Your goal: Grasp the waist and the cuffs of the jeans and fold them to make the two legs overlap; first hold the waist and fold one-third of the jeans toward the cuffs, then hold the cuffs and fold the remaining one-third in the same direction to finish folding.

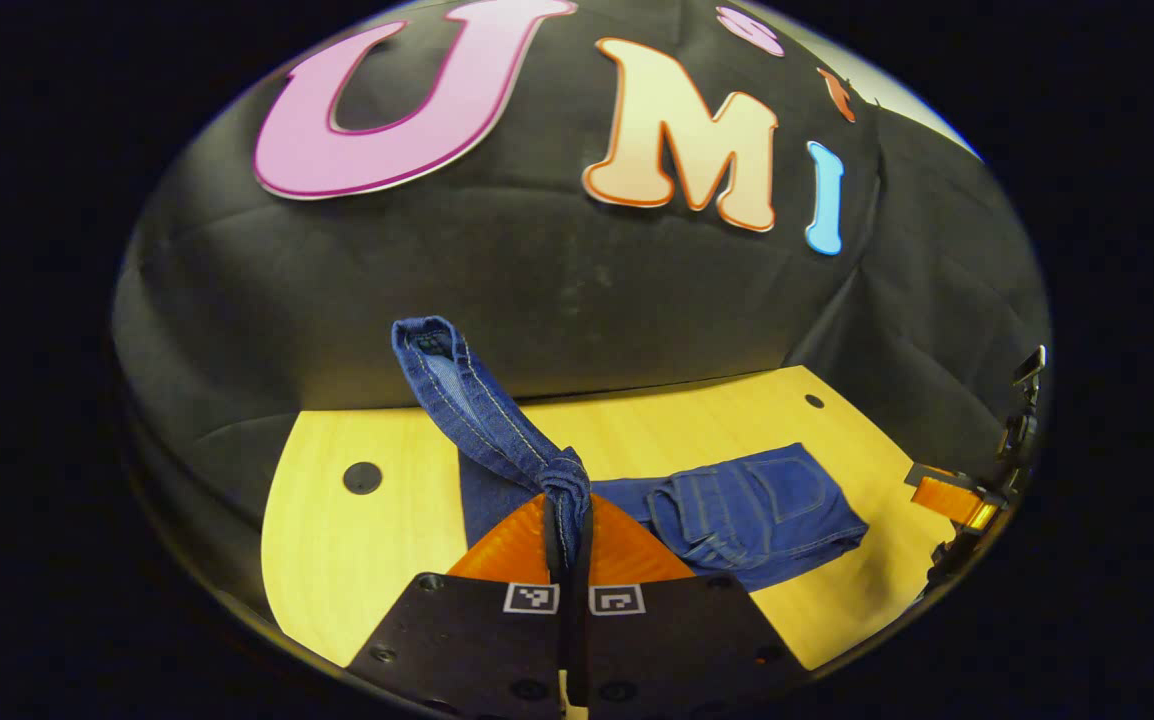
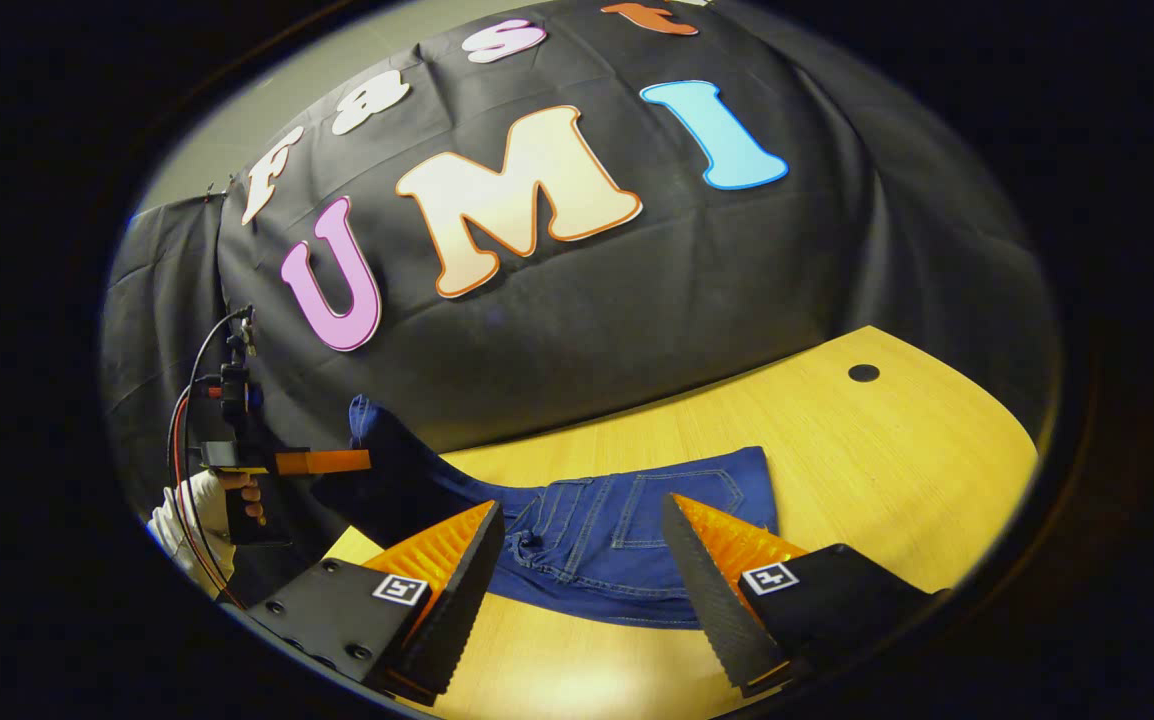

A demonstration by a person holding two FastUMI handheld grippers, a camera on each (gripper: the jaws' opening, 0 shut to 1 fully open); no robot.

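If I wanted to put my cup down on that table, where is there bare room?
The bare wood of the table between the jeans and the small dark hole is free. So is the front strip before the open right gripper. It is crowded on the other side, where the left gripper holds a lifted cuff.

The dark blue jeans (image 1: 737,505) lie on my table (image 1: 357,540), waist end flat with the back pockets facing up. The leg end is lifted off the wood, bunched and pinched in my left gripper (image 1: 567,520), the cuff (image 1: 429,340) standing up above it, pale inside showing.
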